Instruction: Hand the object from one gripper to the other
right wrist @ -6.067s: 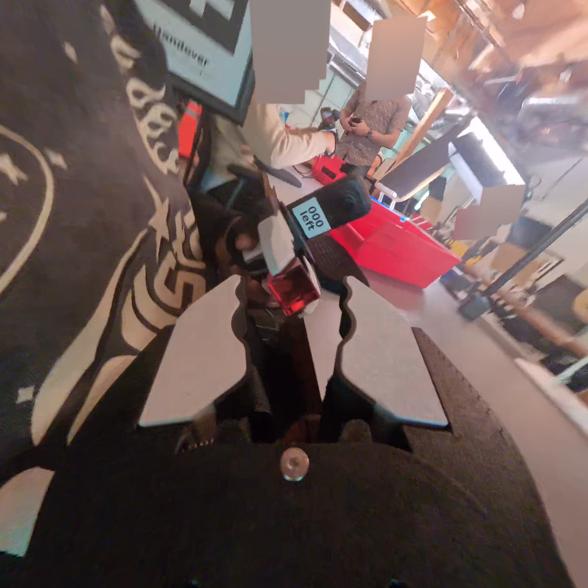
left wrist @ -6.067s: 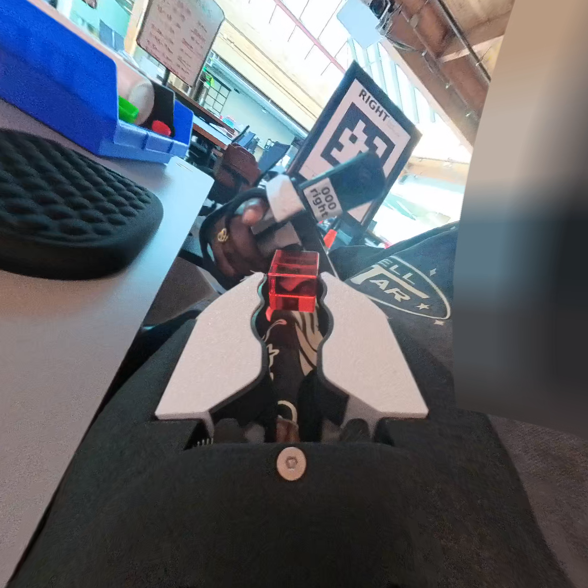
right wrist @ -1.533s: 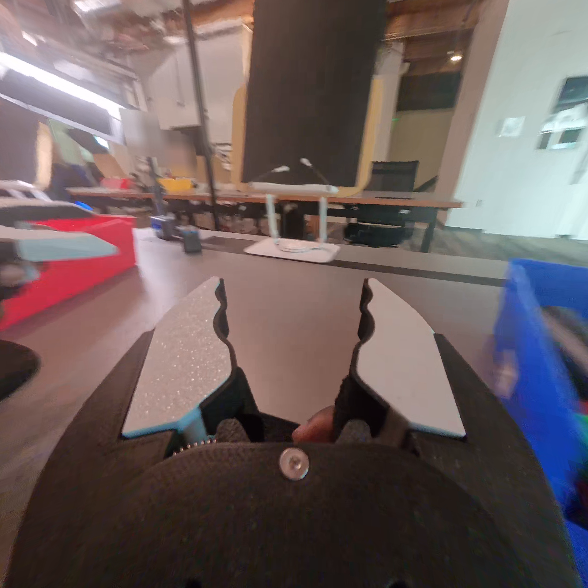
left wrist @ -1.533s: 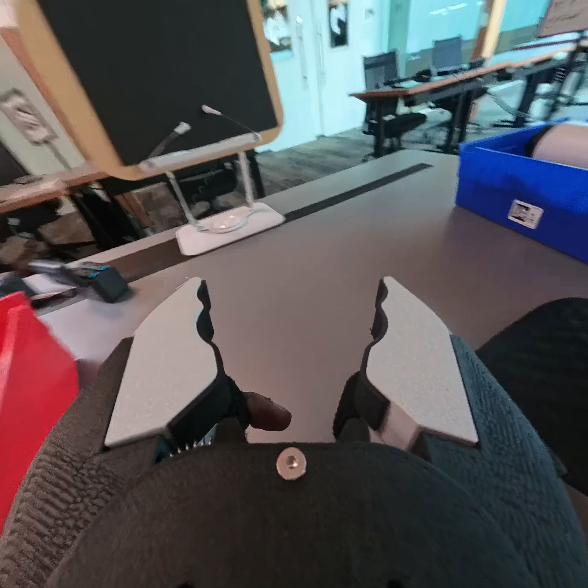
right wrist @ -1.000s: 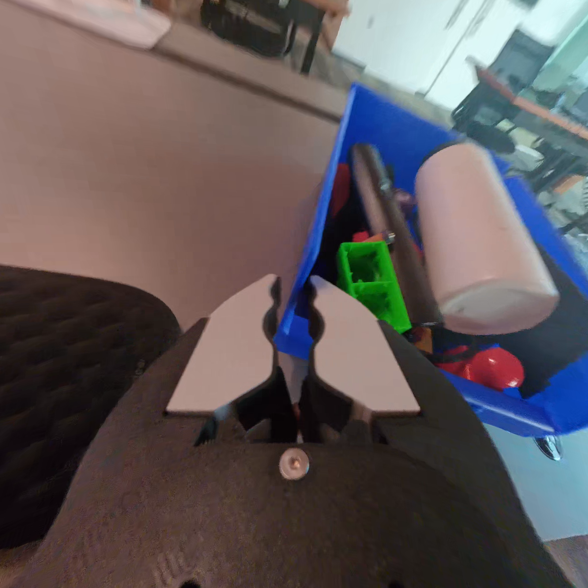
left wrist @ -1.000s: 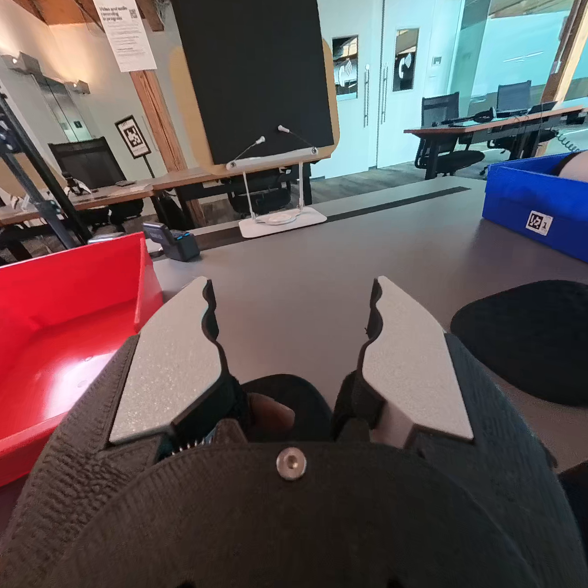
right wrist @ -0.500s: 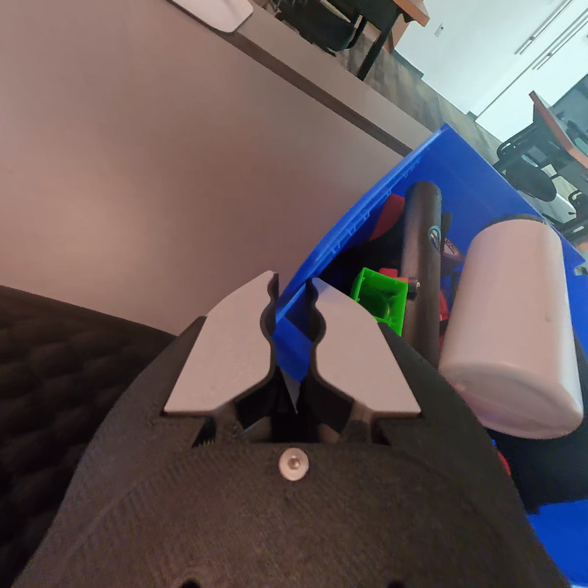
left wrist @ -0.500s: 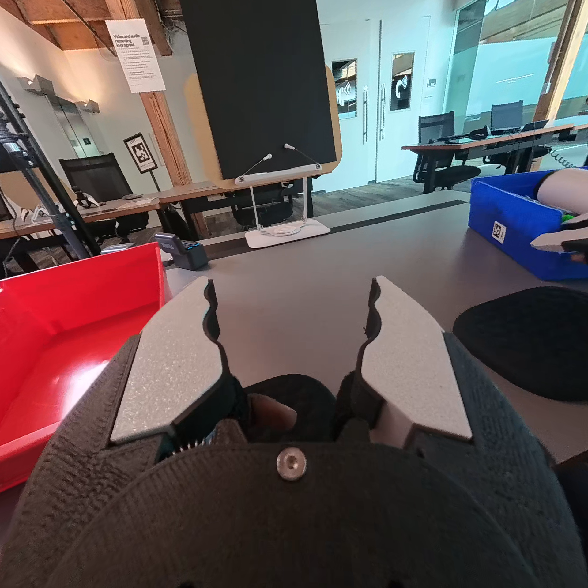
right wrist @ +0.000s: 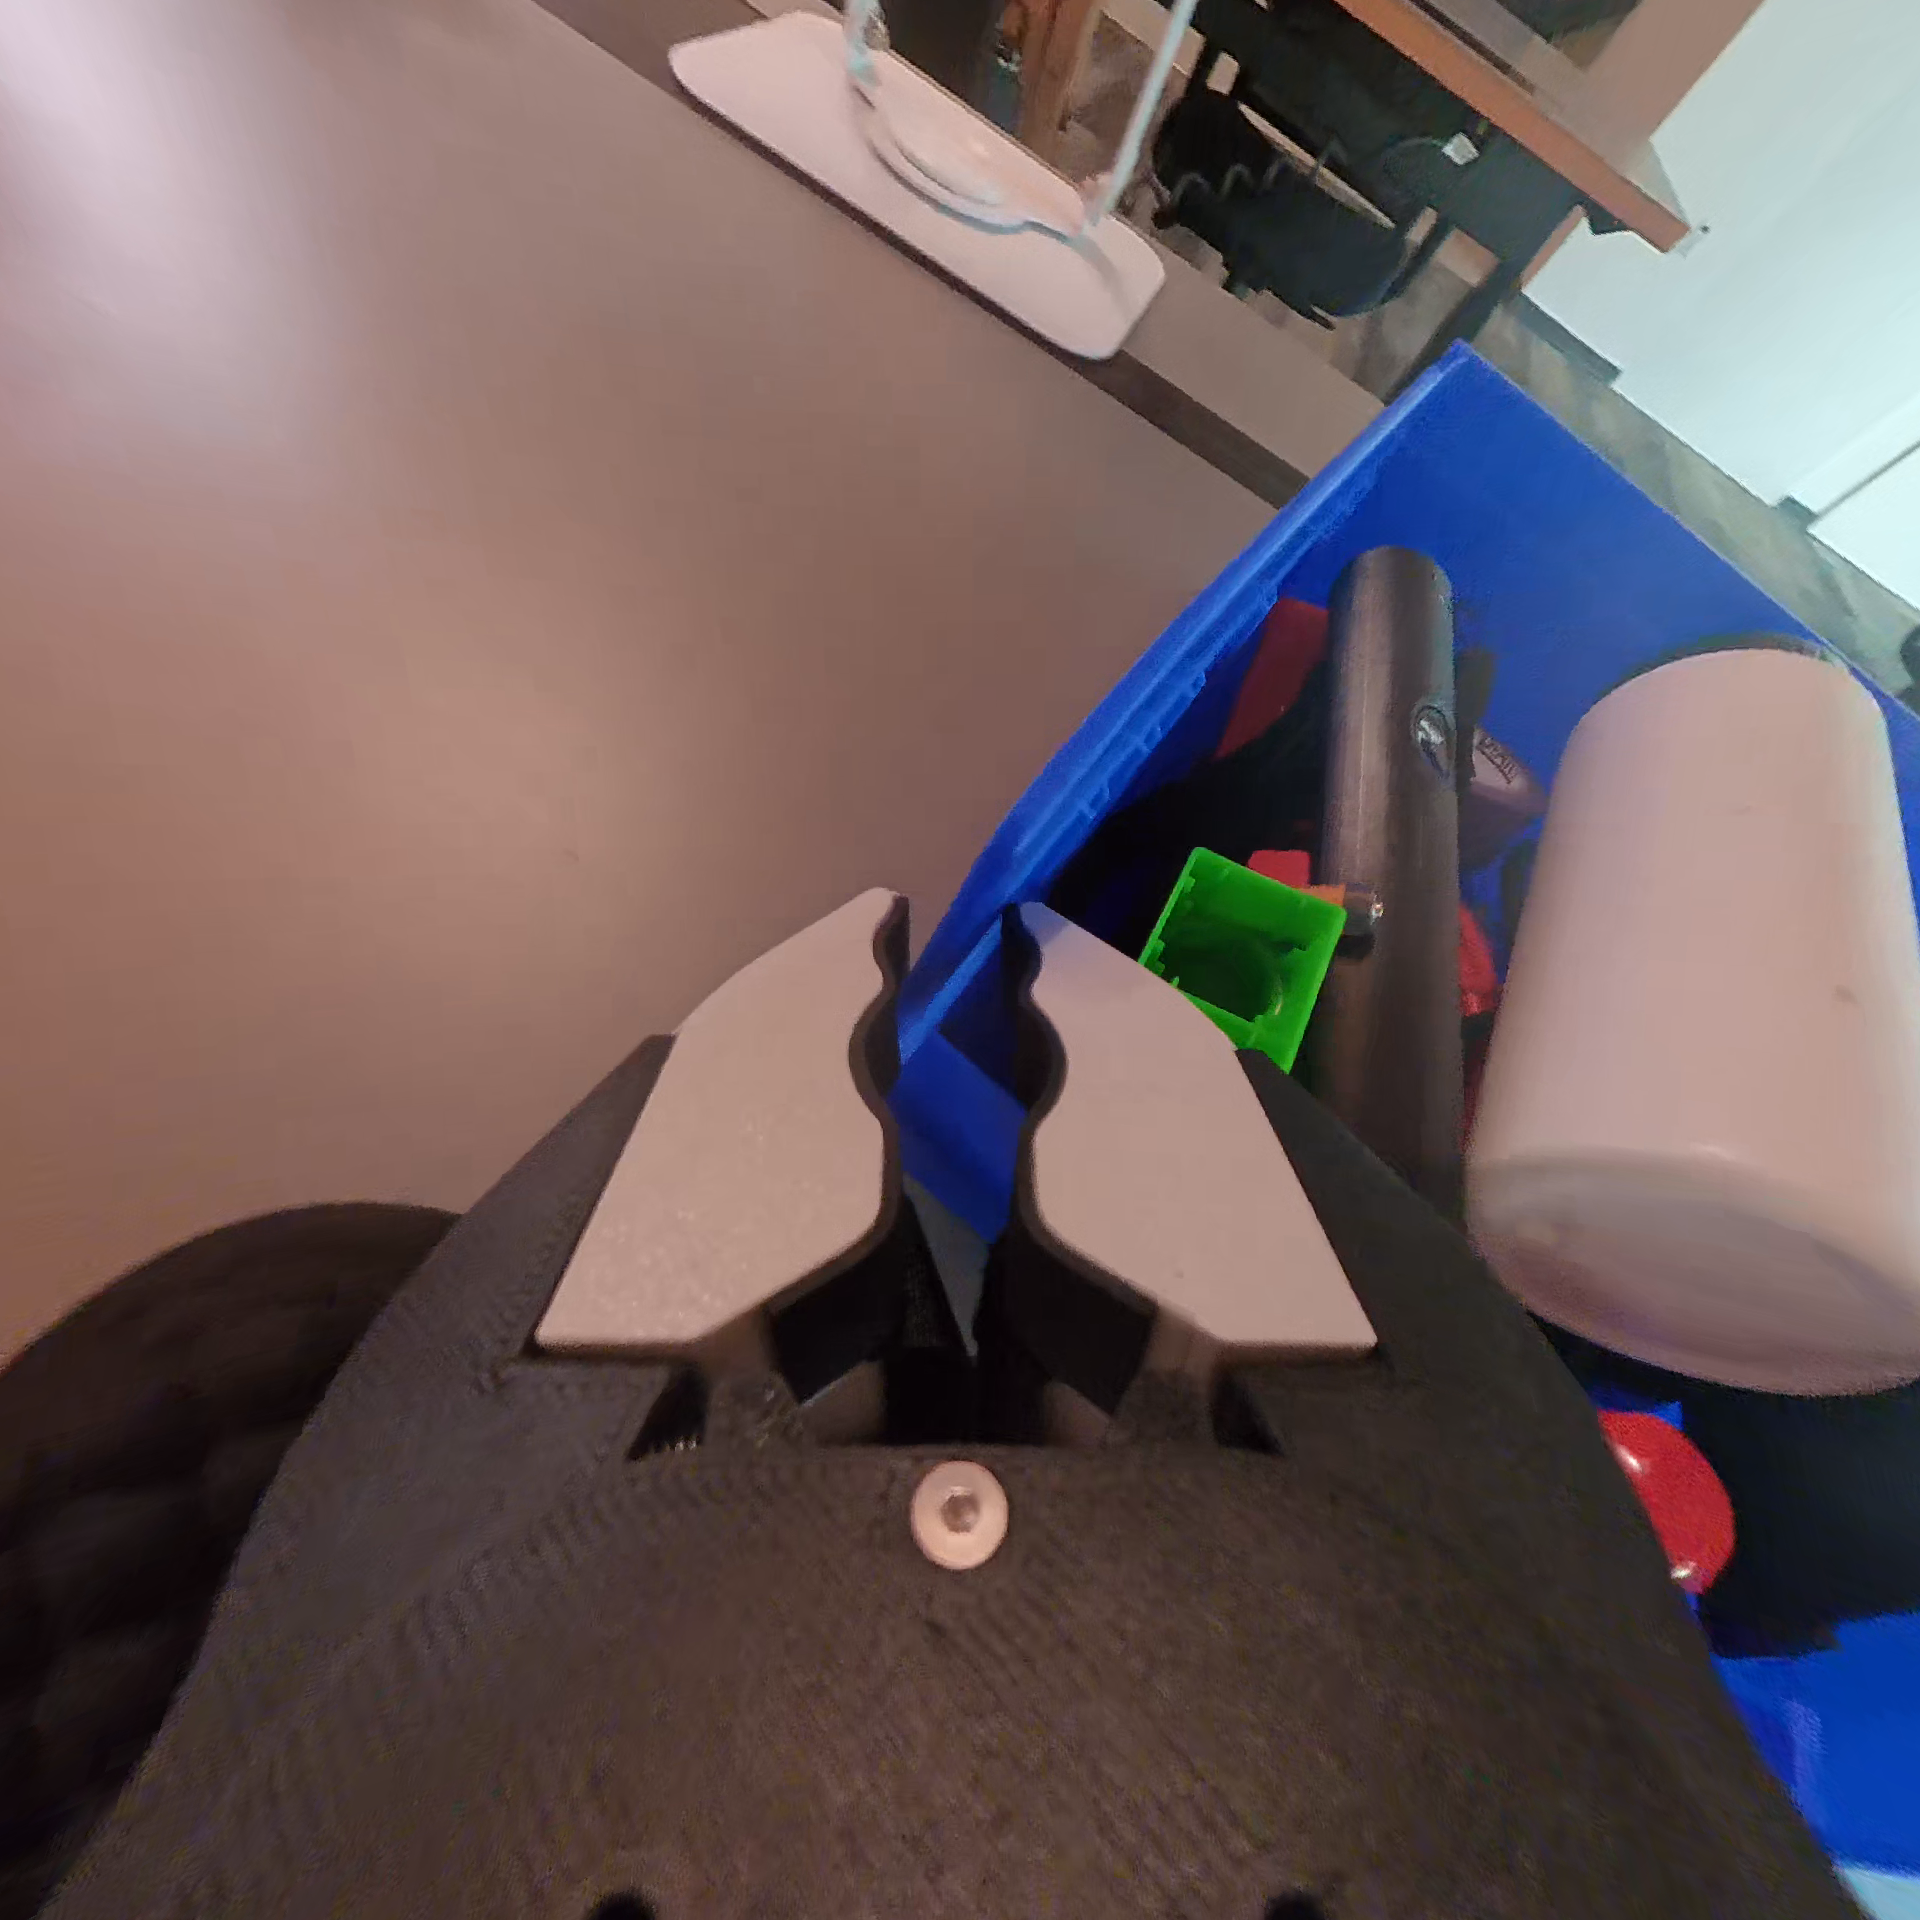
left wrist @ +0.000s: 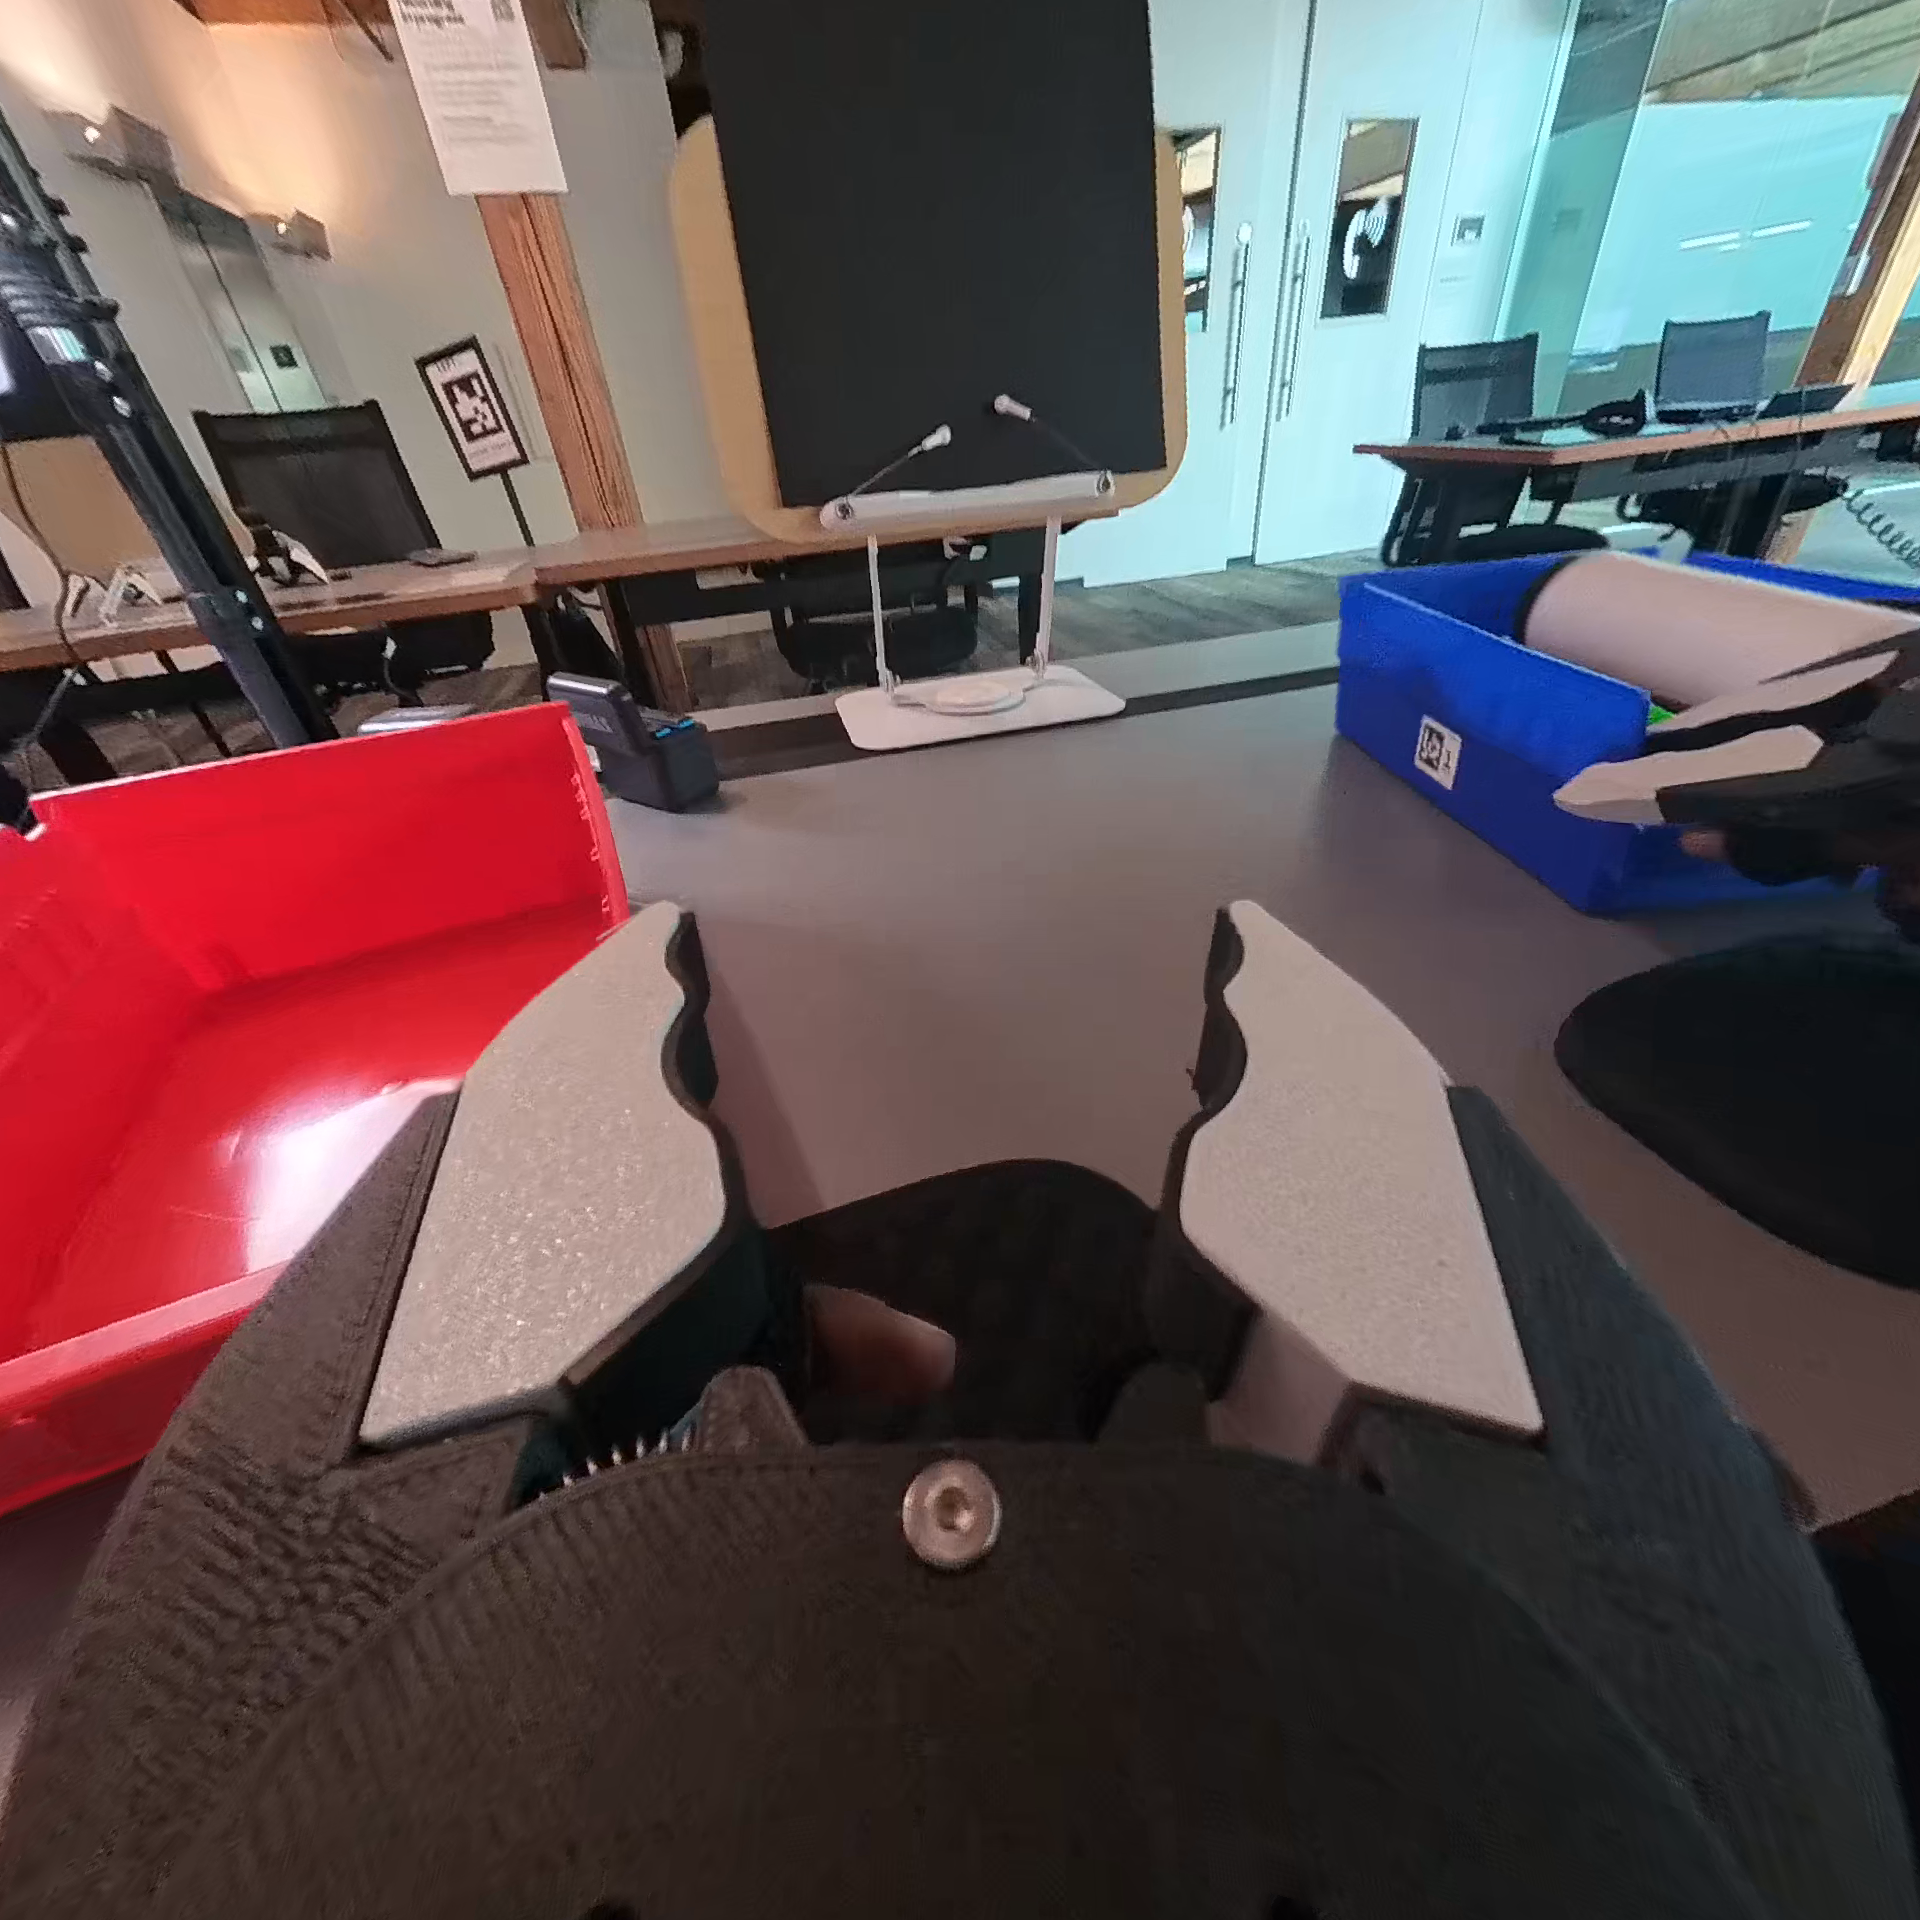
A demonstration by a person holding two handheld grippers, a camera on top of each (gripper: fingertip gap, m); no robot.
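Note:
No red cube shows in either gripper. My left gripper [left wrist: 956, 925] is open and empty, held low over the grey table [left wrist: 987, 883] between the red bin [left wrist: 260, 862] and a black pad [left wrist: 1766, 1091]. My right gripper [right wrist: 953, 914] has its jaws almost together with nothing held. It hovers over the near left corner of the blue bin [right wrist: 1143, 727]. It also shows at the right edge of the left wrist view [left wrist: 1610, 764], in front of the blue bin [left wrist: 1496, 717].
The blue bin holds a green block [right wrist: 1236, 956], a dark tube [right wrist: 1387, 831], a pale cylinder [right wrist: 1683, 1018] and red pieces [right wrist: 1662, 1507]. A white stand [left wrist: 977, 707] and a small black device [left wrist: 644, 743] sit at the table's far edge. One gripper's finger ends stand about 35 cm off the other's.
The red cube that my left gripper held six seconds ago is gone from both grippers. My right gripper shut and swung over the blue bin's corner. My left gripper stays open and nearly still.

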